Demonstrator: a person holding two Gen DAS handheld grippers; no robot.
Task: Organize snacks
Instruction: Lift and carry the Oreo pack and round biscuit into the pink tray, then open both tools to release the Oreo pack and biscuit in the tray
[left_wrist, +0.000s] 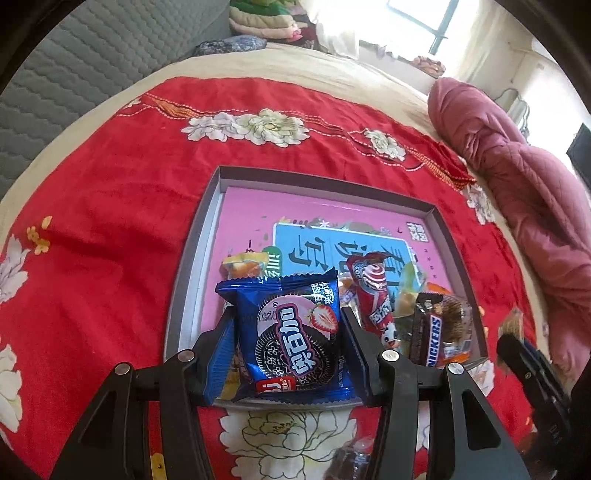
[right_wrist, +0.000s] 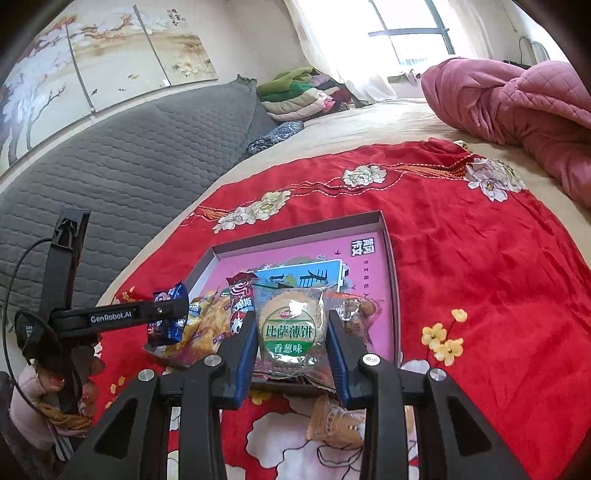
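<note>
Below, my left gripper grasps a blue foil cookie packet over the shallow pink-floored cardboard tray. My right gripper clamps a clear green-labelled cracker packet.

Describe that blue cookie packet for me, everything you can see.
The blue packet is a glossy plastic wrapper with crimped ends, printed with a dark sandwich cookie, a strawberry and white Chinese characters. It looks sealed and puffy. The left gripper holds it, its jaws pressed on both sides, standing upright over the near edge of the tray, just ahead of the other snacks.
</note>
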